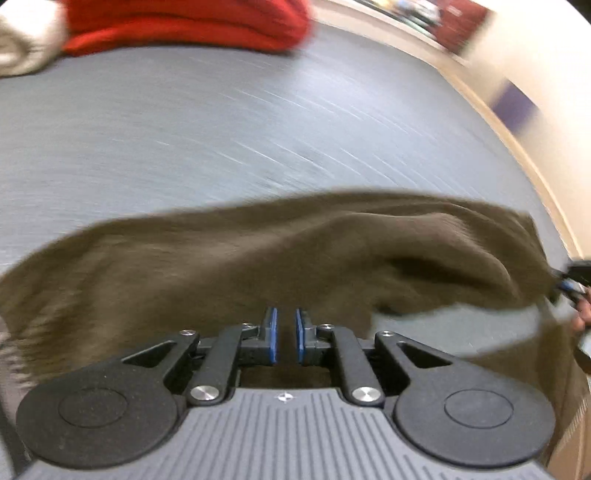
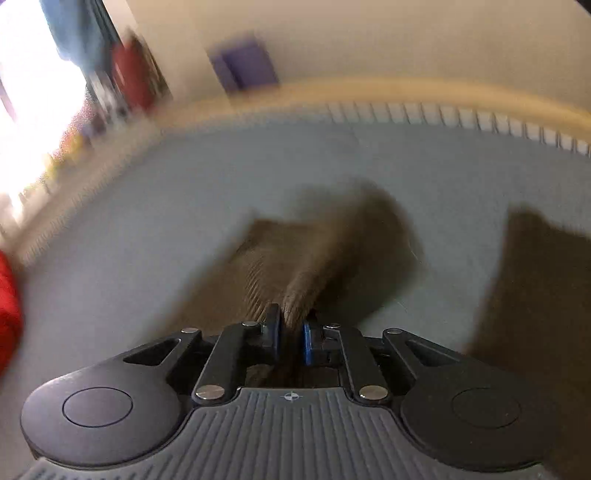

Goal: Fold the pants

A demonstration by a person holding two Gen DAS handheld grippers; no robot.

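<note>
From the left wrist, the left tool (image 1: 286, 334) points down at the brown pants (image 1: 258, 258), which stretch in a long band across a grey surface (image 1: 221, 140); whether that surface is a bed, a mat or the floor I cannot tell. Its blue pads (image 1: 272, 332) stand close together with a narrow gap, and brown cloth shows between and beneath them, but blur hides whether they pinch it. A red folded garment (image 1: 192, 26) and a pale cloth (image 1: 26, 44) lie at the far edge. At the right border the right tool (image 1: 570, 282) holds the far end of the pants. From the right wrist, heavily blurred, the right tool (image 2: 291, 338) is nearly closed on a bunched fold of the pants (image 2: 314, 258), the cloth rising between its pads. Another brown part (image 2: 535, 295) lies to the right on the grey surface (image 2: 147, 221).
</note>
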